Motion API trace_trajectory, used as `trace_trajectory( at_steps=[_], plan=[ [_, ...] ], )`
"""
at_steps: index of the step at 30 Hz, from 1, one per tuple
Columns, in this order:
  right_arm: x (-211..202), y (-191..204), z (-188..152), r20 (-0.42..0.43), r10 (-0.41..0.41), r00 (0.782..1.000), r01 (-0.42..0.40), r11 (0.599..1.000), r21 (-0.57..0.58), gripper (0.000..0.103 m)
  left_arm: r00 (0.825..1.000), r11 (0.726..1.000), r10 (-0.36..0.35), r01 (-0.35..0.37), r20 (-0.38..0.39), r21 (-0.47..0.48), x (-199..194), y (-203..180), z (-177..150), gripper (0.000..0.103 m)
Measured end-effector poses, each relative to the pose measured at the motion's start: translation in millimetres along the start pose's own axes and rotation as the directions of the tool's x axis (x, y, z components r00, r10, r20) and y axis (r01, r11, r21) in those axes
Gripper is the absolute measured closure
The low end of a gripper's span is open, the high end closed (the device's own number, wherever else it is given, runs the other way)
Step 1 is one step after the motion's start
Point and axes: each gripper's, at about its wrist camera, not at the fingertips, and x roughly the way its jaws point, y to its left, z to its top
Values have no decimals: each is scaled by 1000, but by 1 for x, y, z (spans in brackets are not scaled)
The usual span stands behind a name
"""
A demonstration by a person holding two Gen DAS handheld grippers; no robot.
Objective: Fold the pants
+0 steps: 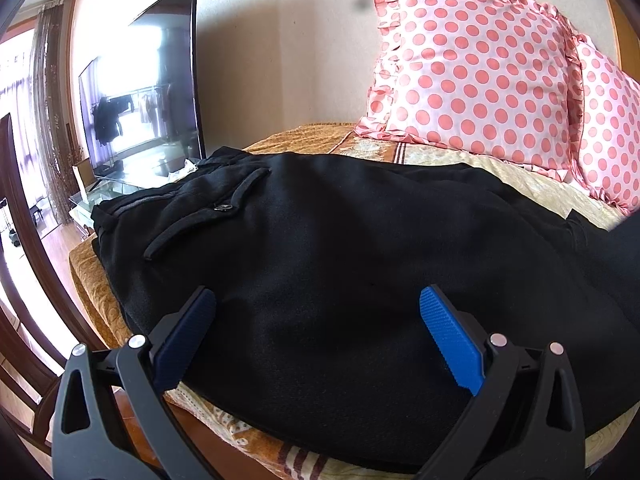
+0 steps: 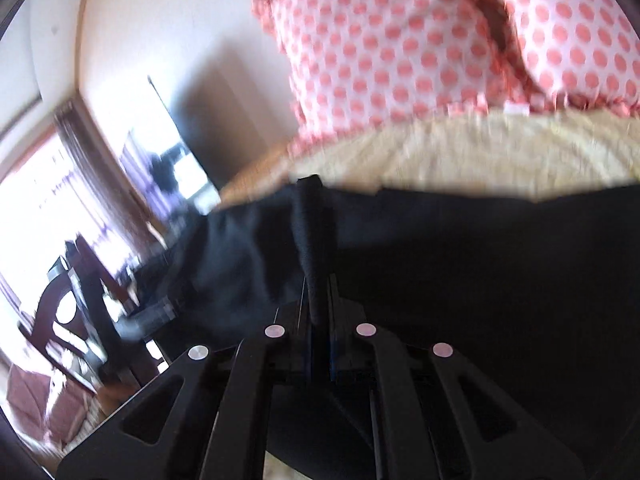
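Black pants point(image 1: 320, 248) lie spread across the bed, waistband and a buttoned back pocket point(image 1: 224, 208) at the left. My left gripper point(image 1: 318, 312) hovers open just above the near part of the fabric, its blue pads point(image 1: 448, 336) wide apart with nothing between them. In the blurred right wrist view, my right gripper point(image 2: 318, 280) is shut on a bunched fold of the black pants point(image 2: 480, 280), which rises between its jaws and hides the pads. The cloth trails from it to both sides.
Two pink polka-dot pillows point(image 1: 480, 68) lean on the wall at the back of the bed point(image 1: 520, 184). A flat television point(image 1: 144, 92) stands on a low glass stand at the left. A dark wooden chair point(image 2: 64, 312) and bright windows lie farther left.
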Motion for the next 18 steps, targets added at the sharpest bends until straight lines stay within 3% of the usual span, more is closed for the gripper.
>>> trace_trajectory(
  at_steps=[2,4,8,11,14,15,18],
  plan=[
    [4,12,2,4,27,1000,-27,999,-19,97,1000,1000,-3,3,-2,1,0,0,0,2],
    [22,20,-7,-79,16,997,-20,998,-62,97,1000,1000,-2,2,-3,1,0,1,0,2],
    [33,25,-11,-83,28,996,-32,998,-51,97,1000,1000,-4,4,-3,2,0,1,0,2],
    [43,42,-23,-152,-20,988,-6,986,-169,97,1000,1000,-3,3,-3,1,0,1,0,2],
    [47,53,-47,-209,-87,974,17,949,-316,94,1000,1000,-5,5,-6,6,0,1,1,2],
    [45,56,-51,-207,-91,974,13,936,-351,89,1000,1000,-15,15,-8,7,-1,1,2,2],
    [32,66,-53,-243,-36,969,-63,920,-386,61,999,999,-37,38,10,-19,-11,10,8,2]
  ],
)
